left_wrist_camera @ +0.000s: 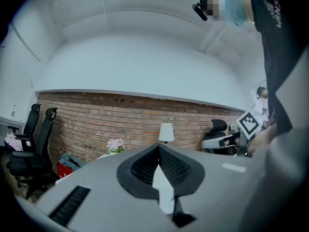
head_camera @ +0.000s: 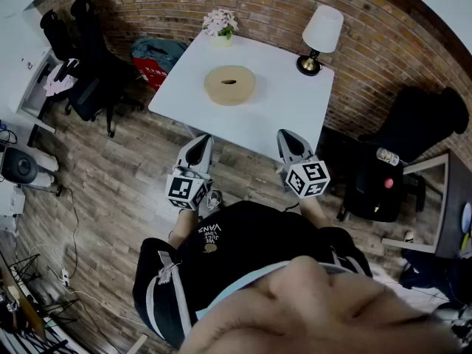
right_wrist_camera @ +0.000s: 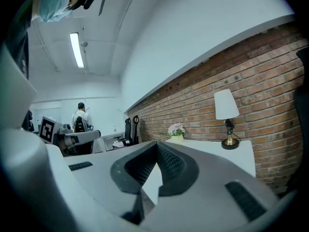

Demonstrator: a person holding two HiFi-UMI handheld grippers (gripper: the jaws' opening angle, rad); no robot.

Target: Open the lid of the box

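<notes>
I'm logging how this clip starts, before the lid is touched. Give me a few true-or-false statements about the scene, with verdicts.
1. The round box sits on the white table. True.
2. The left tongs grip the box. False: they are shut on nothing, short of the box.
3. The lamp stands at a table corner by the brick wall. True.
4. The right tongs are open. False: they are shut and empty.
</notes>
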